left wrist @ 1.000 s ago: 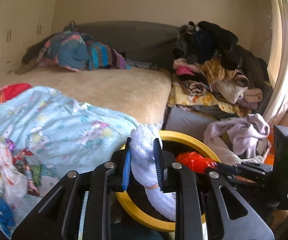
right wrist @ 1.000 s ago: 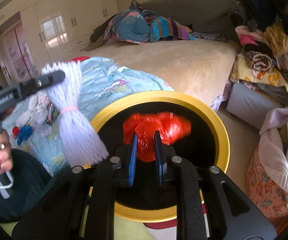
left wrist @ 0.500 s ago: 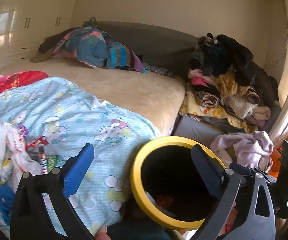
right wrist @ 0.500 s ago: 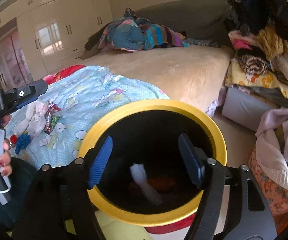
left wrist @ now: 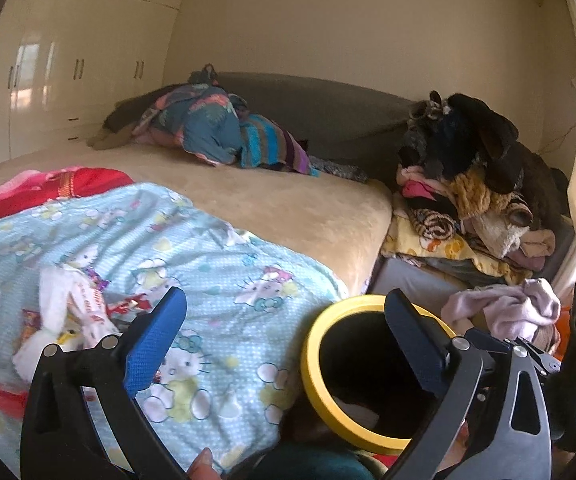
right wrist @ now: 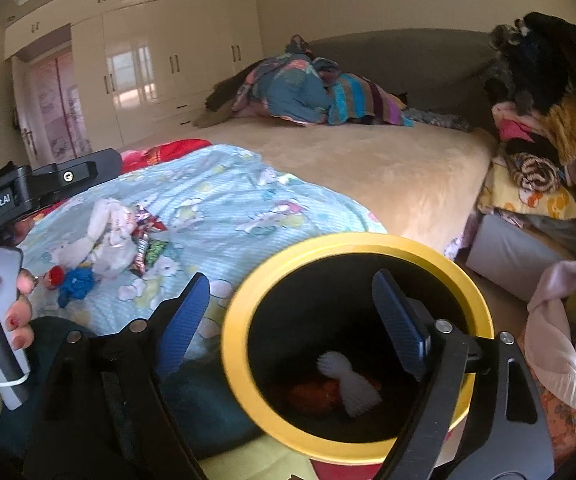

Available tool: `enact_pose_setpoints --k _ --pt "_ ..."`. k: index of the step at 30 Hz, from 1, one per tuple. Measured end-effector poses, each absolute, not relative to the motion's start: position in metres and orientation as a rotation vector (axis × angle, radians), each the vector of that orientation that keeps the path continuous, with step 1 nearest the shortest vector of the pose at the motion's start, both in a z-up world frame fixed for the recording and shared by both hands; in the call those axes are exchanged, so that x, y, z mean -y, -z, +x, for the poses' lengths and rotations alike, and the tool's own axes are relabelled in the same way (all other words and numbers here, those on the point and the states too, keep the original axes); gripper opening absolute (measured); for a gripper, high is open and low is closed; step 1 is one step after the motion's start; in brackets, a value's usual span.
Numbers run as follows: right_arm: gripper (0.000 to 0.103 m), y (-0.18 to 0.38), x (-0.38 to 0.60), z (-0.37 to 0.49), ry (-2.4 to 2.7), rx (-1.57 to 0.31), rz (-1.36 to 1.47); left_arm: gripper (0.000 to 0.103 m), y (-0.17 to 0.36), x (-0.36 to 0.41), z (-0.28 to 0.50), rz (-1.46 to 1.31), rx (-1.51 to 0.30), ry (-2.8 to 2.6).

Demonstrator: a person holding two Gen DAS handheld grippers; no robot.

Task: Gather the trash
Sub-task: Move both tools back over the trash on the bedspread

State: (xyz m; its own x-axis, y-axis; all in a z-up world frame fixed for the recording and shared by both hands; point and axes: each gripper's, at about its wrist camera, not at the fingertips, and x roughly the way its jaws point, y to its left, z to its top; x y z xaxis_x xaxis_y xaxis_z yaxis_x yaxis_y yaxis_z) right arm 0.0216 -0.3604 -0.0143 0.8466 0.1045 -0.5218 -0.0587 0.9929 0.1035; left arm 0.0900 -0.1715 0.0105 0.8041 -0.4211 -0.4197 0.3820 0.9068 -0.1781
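— Yellow-rimmed round black bin (right wrist: 358,242) down in front, foot of the bed; inside, a white foam fruit net (right wrist: 350,380) lying on a crumpled red plastic bag (right wrist: 312,394).

— And the tools?

— Left tool (left wrist: 285,336) spread wide, nothing between the blue pads, hanging above the bed edge beside the bin rim. Right tool (right wrist: 294,312) likewise wide apart and empty, poised right over the bin mouth.

— Remaining trash?

— Heaped on the light-blue cartoon-print quilt (right wrist: 223,208), left of the bin: crumpled white plastic bags (right wrist: 105,236), shiny foil snack wrappers (right wrist: 147,240), a scrunched blue scrap (right wrist: 75,284), a small red round piece (right wrist: 55,276) just beside it.

— Handling?

— Probably all very light and limp. Bags soft and crushable, likely to trail or snag neighbours; best pinched at a raised fold near the middle of the bunch. Foil wrappers thin, slick, crinkly; likely to slide out of a shallow pinch, so taken across the width. Blue scrap looks soft, easy to squeeze. Red piece too small to tell material.

— Risk?

— Pinching the quilt along with the bag, given the soft, wrinkled fabric underneath.
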Motion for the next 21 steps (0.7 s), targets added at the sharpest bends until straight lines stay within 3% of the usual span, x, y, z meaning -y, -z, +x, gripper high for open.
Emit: enact_pose_setpoints --k 21 --pt "0.079 -0.011 0.273 0.041 -0.264 -0.508 0.012 0.096 -0.028 0.083 0.086 -0.196 -0.415 0.238"
